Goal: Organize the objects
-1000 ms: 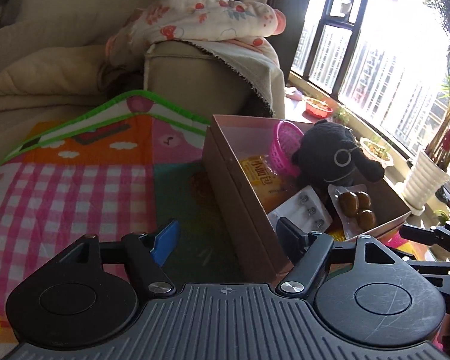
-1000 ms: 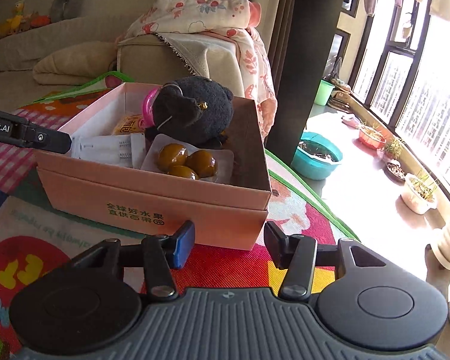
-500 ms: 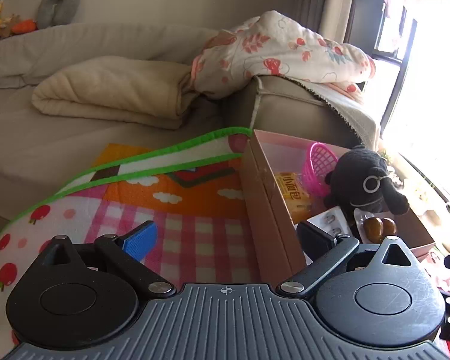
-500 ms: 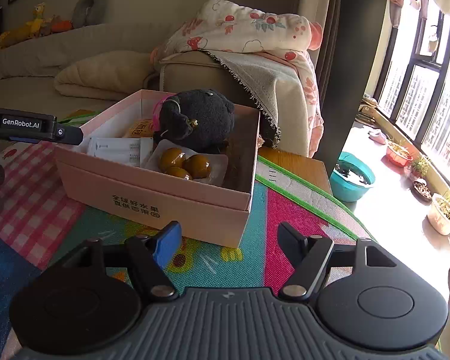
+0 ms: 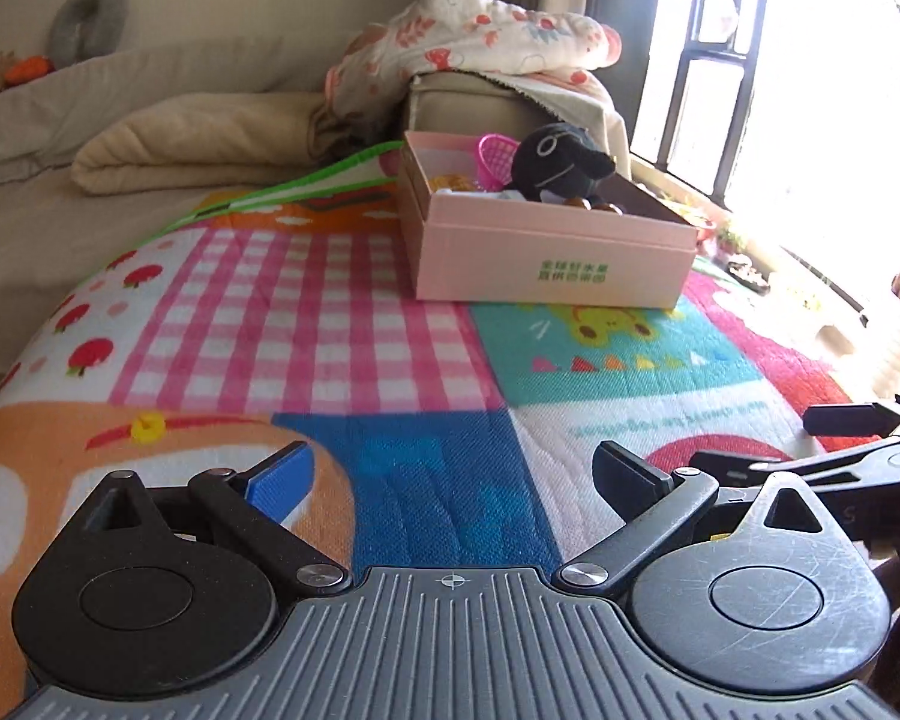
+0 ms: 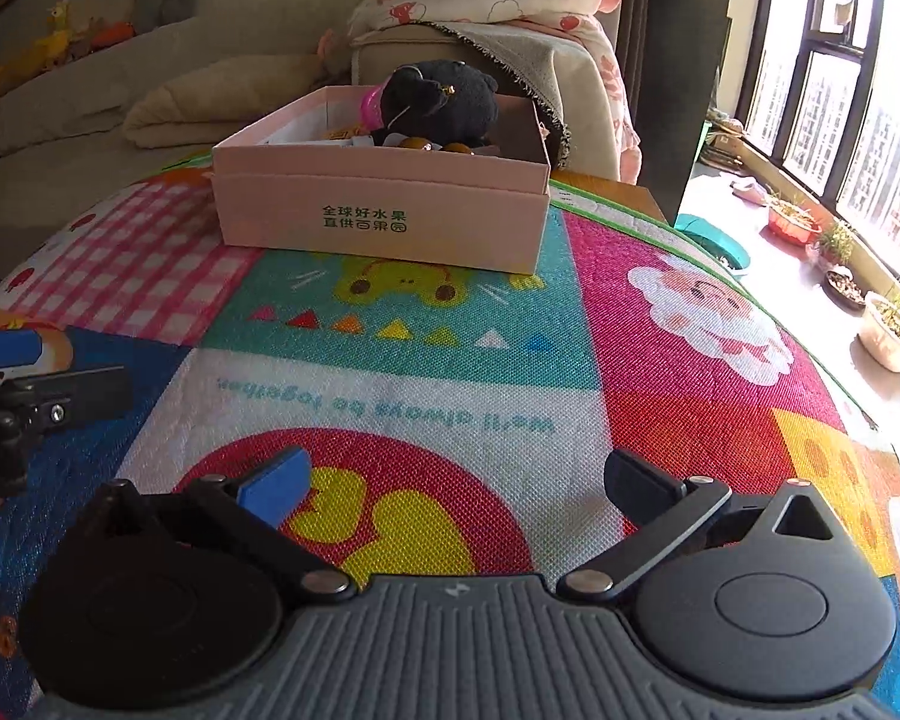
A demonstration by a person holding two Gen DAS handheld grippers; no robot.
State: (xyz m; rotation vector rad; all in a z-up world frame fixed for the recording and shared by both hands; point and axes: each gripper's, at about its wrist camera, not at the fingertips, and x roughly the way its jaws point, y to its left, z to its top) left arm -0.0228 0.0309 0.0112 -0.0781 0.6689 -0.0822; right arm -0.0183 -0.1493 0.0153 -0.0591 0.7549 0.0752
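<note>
Left wrist view shows the pink box (image 5: 549, 252) standing on the play mat (image 5: 306, 312), far ahead of the left claw (image 5: 450, 480) and a little to the right of its line. Its long side runs across the picture and its short end goes back toward the sofa (image 5: 150, 138). The green printed text on the long wall faces the camera. Inside the box a black plush toy (image 5: 561, 165) sits at the back, with a pink basket (image 5: 495, 159) just beside it on the left and brown round things below it, half hidden by the wall.

The left claw stands wide apart with only the mat between its fingers. At the right edge of this view the dark fingers of the right claw (image 5: 858, 438) come in; its jaws are opening and nothing is between them.

Right wrist view gives the box (image 6: 384, 210) almost straight ahead of the right claw (image 6: 456, 480), well apart from it. Here the long wall lies nearly square to the camera, and the open top shows less of the contents. Only this view shows the window sill with plant pots (image 6: 888, 330), and the left claw's blue pad (image 6: 6, 348) at the left edge.
</note>
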